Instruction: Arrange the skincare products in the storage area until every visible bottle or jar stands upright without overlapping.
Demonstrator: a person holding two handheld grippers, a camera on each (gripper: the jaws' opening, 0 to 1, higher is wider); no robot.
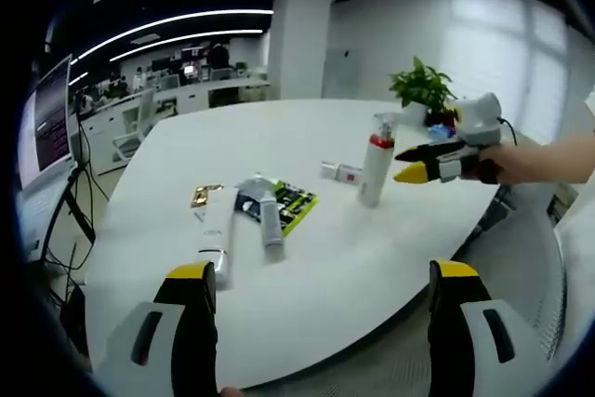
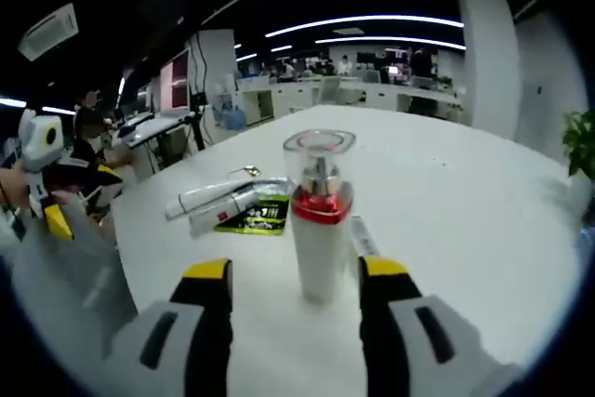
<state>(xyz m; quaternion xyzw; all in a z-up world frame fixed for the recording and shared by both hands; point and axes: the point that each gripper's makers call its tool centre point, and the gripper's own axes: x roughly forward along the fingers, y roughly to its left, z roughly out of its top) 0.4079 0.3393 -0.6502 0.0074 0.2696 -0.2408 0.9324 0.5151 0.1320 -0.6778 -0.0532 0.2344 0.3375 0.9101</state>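
A white pump bottle (image 1: 375, 163) with a red band and clear cap stands upright on the white table (image 1: 353, 258). Just right of it, a hand holds my right gripper (image 1: 406, 163) with its yellow tips a little short of the bottle. In the right gripper view the bottle (image 2: 319, 220) rises between the spread jaws of that open gripper (image 2: 296, 270), with gaps on both sides. A small white bottle (image 1: 341, 172) lies behind it. Two white tubes (image 1: 216, 234) (image 1: 270, 218), a green sachet (image 1: 296, 204) and a gold item (image 1: 204, 195) lie flat. My left gripper (image 1: 321, 271) is open, near the table's edge.
A potted plant (image 1: 423, 88) stands at the table's far side. The table's curved edge (image 1: 465, 230) runs close to the right gripper. Office desks, chairs and a monitor (image 1: 54, 118) fill the room beyond. My left gripper (image 2: 56, 216) appears at the left of the right gripper view.
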